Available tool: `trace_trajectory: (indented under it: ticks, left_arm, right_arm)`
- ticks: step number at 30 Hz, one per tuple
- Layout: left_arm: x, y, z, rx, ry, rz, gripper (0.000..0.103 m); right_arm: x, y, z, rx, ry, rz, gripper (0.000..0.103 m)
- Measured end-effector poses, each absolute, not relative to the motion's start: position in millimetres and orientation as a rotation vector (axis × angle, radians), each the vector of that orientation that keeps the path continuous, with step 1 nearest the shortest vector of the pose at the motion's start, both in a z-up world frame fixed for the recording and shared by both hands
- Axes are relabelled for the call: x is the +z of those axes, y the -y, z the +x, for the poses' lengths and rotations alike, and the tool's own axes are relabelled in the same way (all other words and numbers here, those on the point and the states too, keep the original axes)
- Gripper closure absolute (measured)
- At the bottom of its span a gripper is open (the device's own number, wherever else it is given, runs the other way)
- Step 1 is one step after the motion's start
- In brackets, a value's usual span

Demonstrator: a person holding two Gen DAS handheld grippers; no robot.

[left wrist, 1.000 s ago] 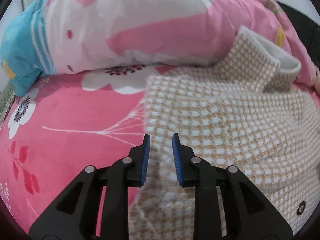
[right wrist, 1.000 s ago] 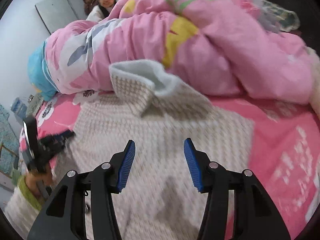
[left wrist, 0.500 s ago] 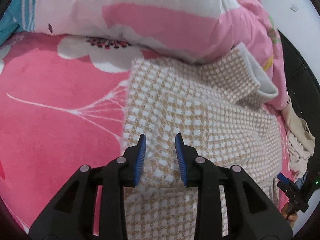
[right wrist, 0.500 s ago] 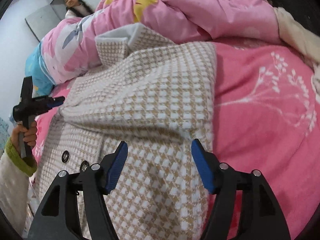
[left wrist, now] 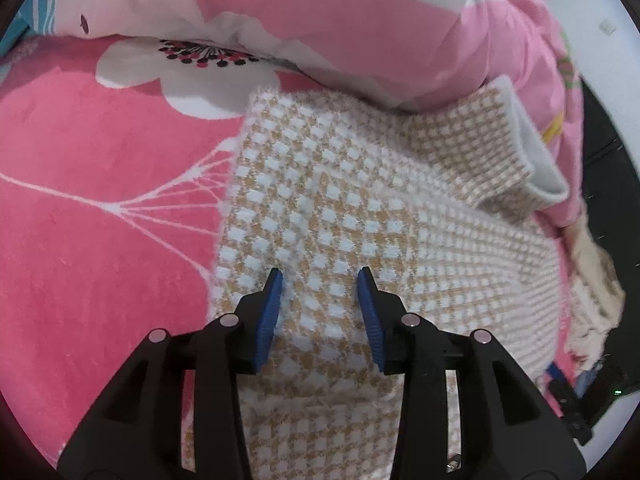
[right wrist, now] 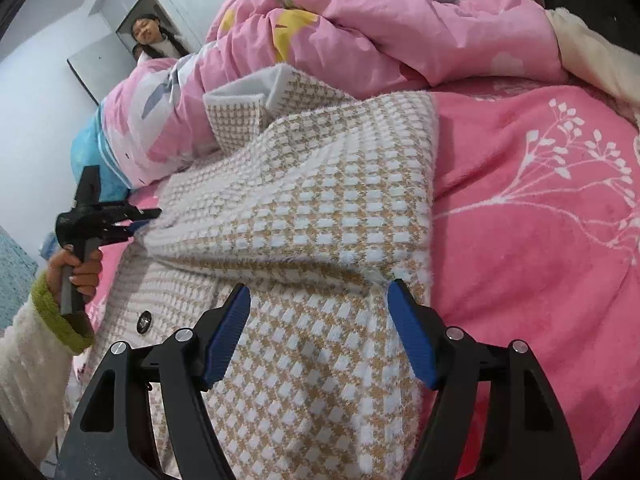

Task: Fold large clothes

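A tan and white checked coat [left wrist: 340, 208] lies on a pink bed, its upper part folded down over the body, collar [left wrist: 520, 148] raised at the back. My left gripper [left wrist: 320, 280] is open, its jaws just above the folded layer near the coat's left edge. My right gripper [right wrist: 318, 296] is open wide over the fold line near the coat's right edge [right wrist: 424, 216]. The coat [right wrist: 320, 208] shows dark buttons [right wrist: 144, 320] at lower left. The left gripper [right wrist: 148, 216] also shows in the right wrist view, at the coat's far corner.
A pink floral bedsheet [left wrist: 100, 208] covers the bed [right wrist: 540, 220]. A bunched pink quilt [left wrist: 320, 20] lies behind the coat [right wrist: 380, 28]. A cream garment [left wrist: 596, 276] lies at the right bed edge. A person [right wrist: 154, 36] stands in the doorway far back.
Both grippers have moved closer over the folded coat. The left jaws have opened wider than before. The right jaws stay wide open.
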State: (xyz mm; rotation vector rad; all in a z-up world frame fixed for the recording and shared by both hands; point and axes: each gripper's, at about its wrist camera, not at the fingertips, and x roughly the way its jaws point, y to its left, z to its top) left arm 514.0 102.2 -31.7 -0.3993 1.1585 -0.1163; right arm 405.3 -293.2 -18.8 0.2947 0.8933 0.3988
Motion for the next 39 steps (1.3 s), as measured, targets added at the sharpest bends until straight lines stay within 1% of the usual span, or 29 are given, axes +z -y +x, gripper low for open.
trace_trajectory:
  ticks: [2, 3, 5, 6, 8, 10, 12, 15, 17, 20, 23, 24, 25, 26, 28, 29, 30, 31, 32, 34, 37, 39]
  left_arm:
    - [-27.5, -90.6, 514.2, -0.058, -1.154, -0.318, 0.069]
    - [-25.9, -83.1, 514.1, -0.039, -1.148, -0.272, 0.074]
    - [-18.8, -61.6, 510.3, -0.004, -1.119, -0.111, 0.091]
    - [-15.3, -54.0, 508.3, -0.004, -1.106, -0.059, 0.097]
    - [-2.9, -37.2, 500.9, -0.007, -1.049, 0.051, 0.097]
    - [17.4, -21.6, 491.7, 0.000, -0.947, 0.170, 0.097]
    - [30.9, -21.6, 489.8, 0.025, -0.889, 0.204, 0.097]
    - [24.0, -36.5, 499.4, 0.038, -0.939, 0.145, 0.097]
    - [3.4, -41.5, 505.3, 0.052, -1.010, 0.139, 0.097]
    - [-20.9, -49.3, 505.9, 0.071, -1.032, 0.122, 0.096]
    - [-18.8, -52.6, 500.3, 0.083, -1.015, 0.112, 0.091]
    - [-15.8, -53.8, 498.6, 0.089, -1.013, 0.104, 0.086]
    - [-8.7, -57.4, 494.8, 0.104, -1.011, 0.088, 0.078]
    - [-0.8, -60.7, 488.6, 0.119, -1.005, 0.072, 0.074]
    - [16.2, -70.6, 471.4, 0.121, -0.990, 0.025, 0.058]
    - [27.3, -74.9, 456.4, 0.120, -0.981, -0.003, 0.053]
    - [33.7, -76.5, 446.2, 0.122, -0.974, -0.016, 0.046]
    - [41.8, -78.8, 430.0, 0.121, -0.966, -0.023, 0.042]
    - [47.8, -79.9, 414.4, 0.119, -0.961, -0.028, 0.040]
    - [57.0, -80.8, 371.3, 0.112, -0.961, -0.031, 0.032]
    - [57.7, -78.1, 311.8, 0.111, -0.969, -0.015, 0.025]
    - [50.5, -80.1, 280.0, 0.124, -0.969, -0.016, 0.024]
  right_arm:
    - [-19.0, 292.9, 404.5, 0.398, -0.886, 0.293, 0.033]
    - [-19.1, 292.4, 404.1, 0.398, -0.883, 0.289, 0.033]
    - [-20.0, 291.8, 402.3, 0.396, -0.873, 0.277, 0.033]
    - [-20.5, 291.5, 401.6, 0.393, -0.869, 0.269, 0.033]
    - [-20.9, 290.7, 401.1, 0.390, -0.865, 0.260, 0.033]
    - [-20.8, 289.7, 400.5, 0.388, -0.862, 0.253, 0.033]
    - [-20.4, 289.7, 399.8, 0.389, -0.858, 0.251, 0.033]
    - [-19.6, 290.5, 399.6, 0.395, -0.855, 0.254, 0.033]
    - [-19.6, 290.8, 399.8, 0.399, -0.855, 0.258, 0.033]
    - [-18.9, 290.6, 399.5, 0.399, -0.851, 0.257, 0.033]
    - [-18.4, 291.0, 399.5, 0.395, -0.852, 0.256, 0.033]
    - [-17.5, 291.2, 398.8, 0.389, -0.853, 0.253, 0.033]
    - [-15.3, 291.3, 396.7, 0.376, -0.855, 0.247, 0.033]
    - [-13.1, 291.3, 394.0, 0.366, -0.854, 0.241, 0.033]
    - [-5.3, 291.4, 383.1, 0.352, -0.850, 0.228, 0.033]
    - [-1.5, 291.7, 376.4, 0.345, -0.853, 0.225, 0.032]
    - [2.7, 292.2, 365.3, 0.335, -0.856, 0.218, 0.026]
    - [5.2, 292.6, 356.5, 0.328, -0.856, 0.209, 0.022]
    - [7.7, 292.7, 344.2, 0.322, -0.857, 0.193, 0.021]
    - [10.9, 292.9, 319.9, 0.315, -0.861, 0.158, 0.019]
    - [10.5, 298.1, 278.0, 0.272, -0.875, 0.118, 0.016]
    - [6.8, 302.1, 254.7, 0.243, -0.893, 0.109, 0.016]
